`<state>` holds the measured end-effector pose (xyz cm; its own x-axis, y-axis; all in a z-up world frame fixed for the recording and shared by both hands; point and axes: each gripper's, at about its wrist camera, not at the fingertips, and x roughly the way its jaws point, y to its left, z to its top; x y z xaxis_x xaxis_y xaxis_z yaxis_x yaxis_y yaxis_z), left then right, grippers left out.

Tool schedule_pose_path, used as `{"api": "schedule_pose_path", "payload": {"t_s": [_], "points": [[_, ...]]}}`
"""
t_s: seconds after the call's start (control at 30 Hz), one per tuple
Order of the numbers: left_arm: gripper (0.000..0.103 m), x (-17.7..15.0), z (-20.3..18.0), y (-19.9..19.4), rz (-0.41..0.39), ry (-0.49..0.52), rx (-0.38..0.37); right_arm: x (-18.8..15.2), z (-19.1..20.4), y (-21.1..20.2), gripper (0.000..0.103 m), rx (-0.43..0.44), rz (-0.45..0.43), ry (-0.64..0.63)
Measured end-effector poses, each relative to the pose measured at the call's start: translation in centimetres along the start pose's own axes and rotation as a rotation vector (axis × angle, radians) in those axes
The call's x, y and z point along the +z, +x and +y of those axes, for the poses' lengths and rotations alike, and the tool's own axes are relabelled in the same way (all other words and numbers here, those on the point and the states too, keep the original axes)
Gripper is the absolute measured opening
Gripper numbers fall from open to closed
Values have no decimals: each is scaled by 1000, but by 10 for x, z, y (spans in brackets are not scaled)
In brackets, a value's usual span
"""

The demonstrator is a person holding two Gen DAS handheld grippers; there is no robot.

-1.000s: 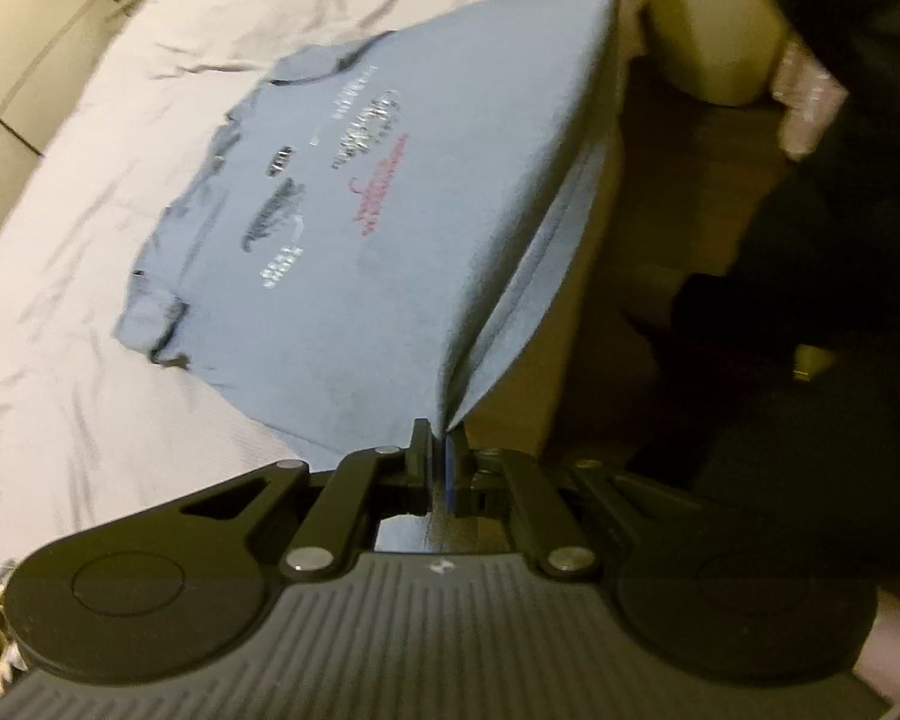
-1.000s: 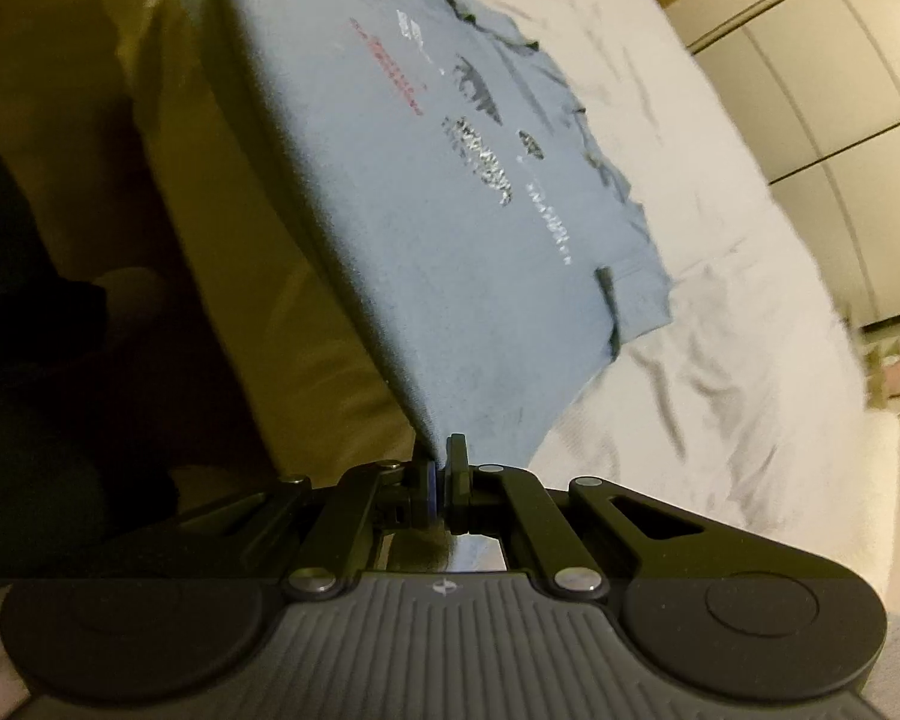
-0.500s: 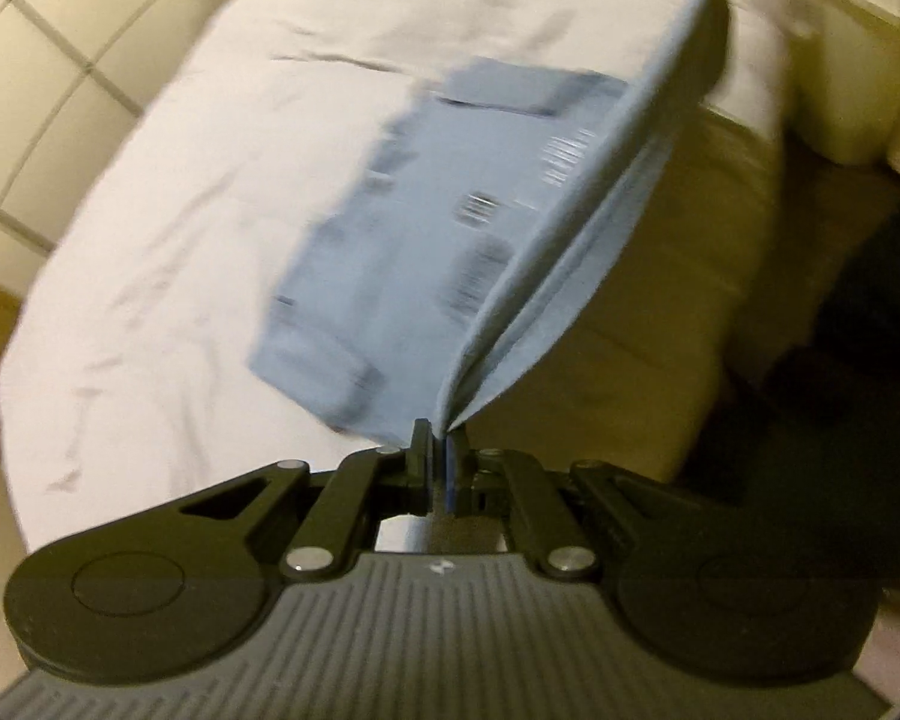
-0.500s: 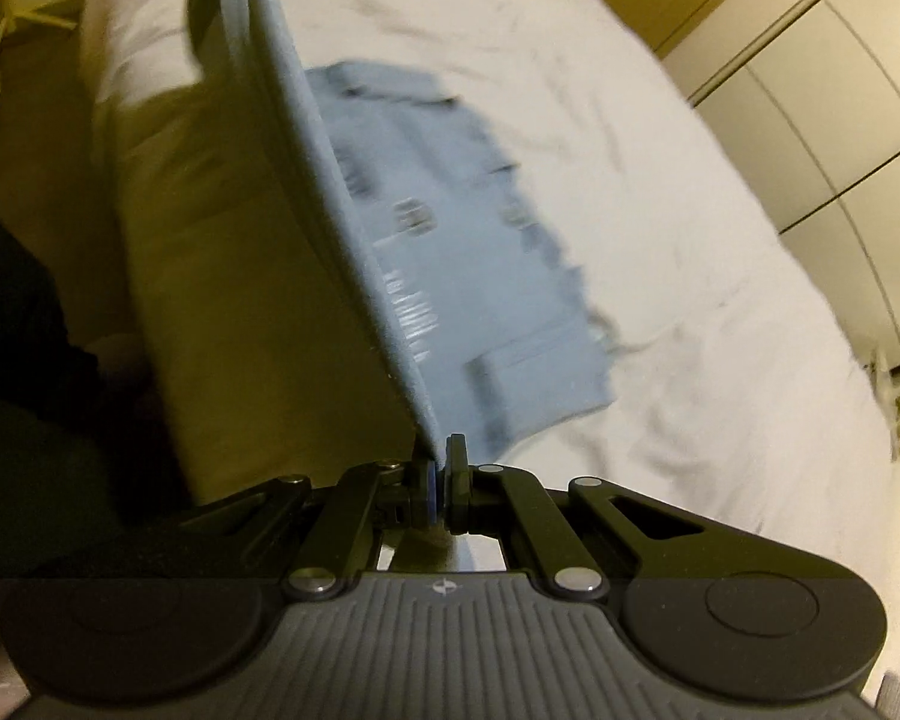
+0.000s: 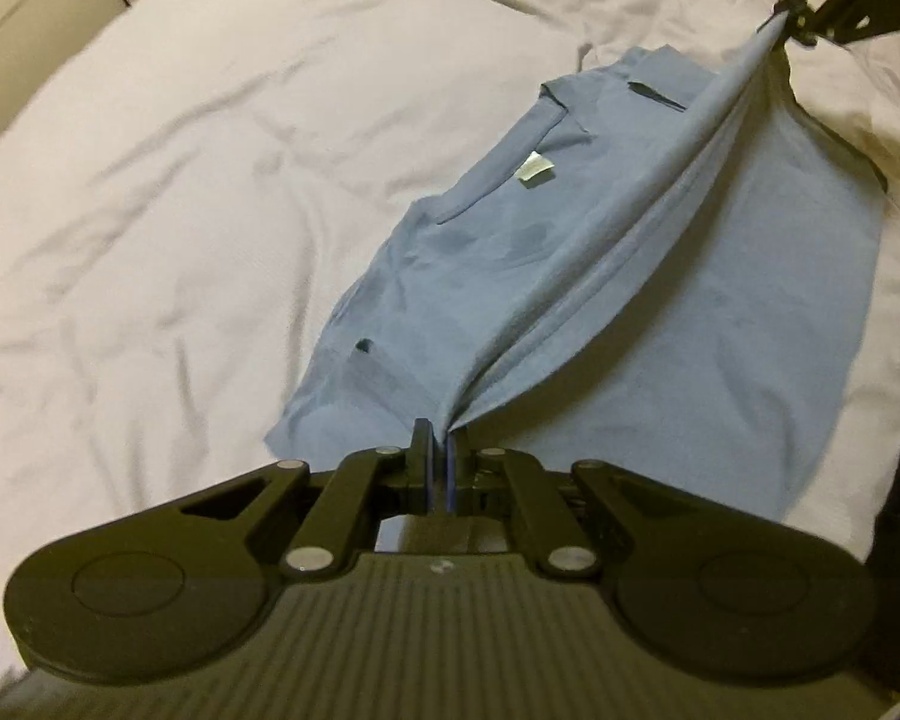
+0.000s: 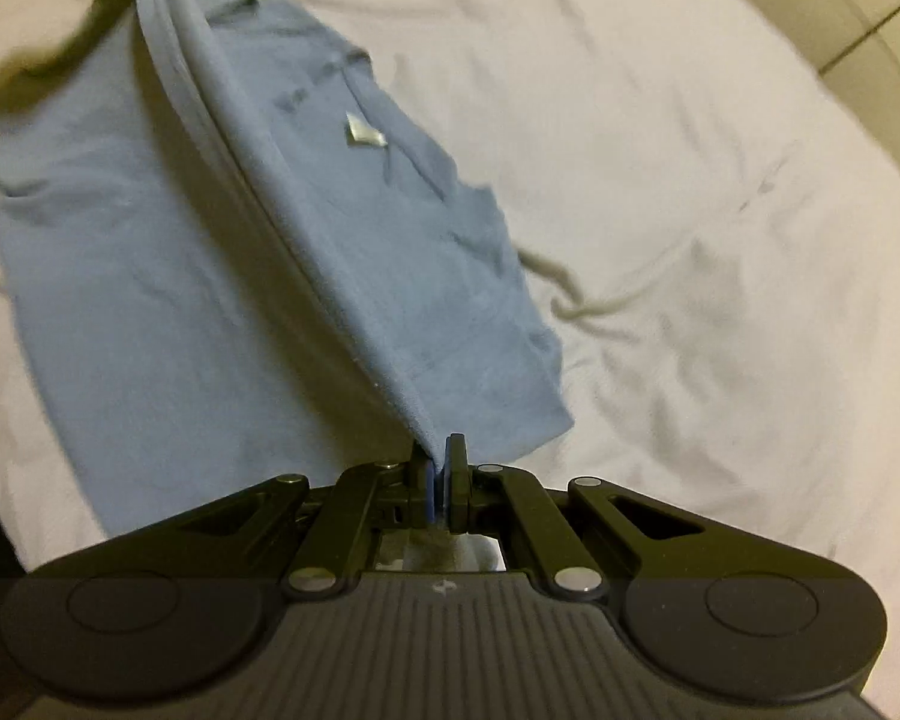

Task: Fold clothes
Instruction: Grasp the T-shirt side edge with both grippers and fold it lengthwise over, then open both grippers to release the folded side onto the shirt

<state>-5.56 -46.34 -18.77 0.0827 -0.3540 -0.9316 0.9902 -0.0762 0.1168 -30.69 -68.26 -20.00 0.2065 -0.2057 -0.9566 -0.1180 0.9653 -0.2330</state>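
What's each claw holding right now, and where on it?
Both are shut on the blue shirt: left claw and right claw pinch opposite ends of a raised edge.

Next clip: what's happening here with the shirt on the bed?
A person is folding a blue T-shirt on a white bed sheet. The left hand-held gripper and right hand-held gripper are each shut on one end of a lifted edge, stretched taut between them above the rest of the shirt, which lies flat with its neck label showing.
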Motion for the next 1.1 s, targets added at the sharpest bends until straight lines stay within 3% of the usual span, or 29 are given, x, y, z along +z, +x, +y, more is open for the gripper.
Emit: {"api": "schedule_pose_path", "payload": {"t_s": [0.3,0.53,0.57,0.6,0.67,0.8,0.87,1.1], "points": [[6,3,31,43,57,4,-93,10,-17,33,0,42,60,32],[12,6,52,60,84,-80,-79,10,-33,65,0,98,67,26],[12,6,56,61,86,-98,-70,8,-37,67,1,103,68,32],[15,7,62,61,87,-115,-59,7,-41,68,9,95,61,45],[16,10,73,59,85,-151,-11,3,-52,67,20,59,40,80],[16,6,98,37,50,-282,85,-10,-80,60,23,6,-2,238],[16,-3,106,24,36,-354,98,-20,-92,54,28,13,-13,336],[24,-31,95,21,32,-526,-6,-44,-77,53,32,99,-26,500]]}}
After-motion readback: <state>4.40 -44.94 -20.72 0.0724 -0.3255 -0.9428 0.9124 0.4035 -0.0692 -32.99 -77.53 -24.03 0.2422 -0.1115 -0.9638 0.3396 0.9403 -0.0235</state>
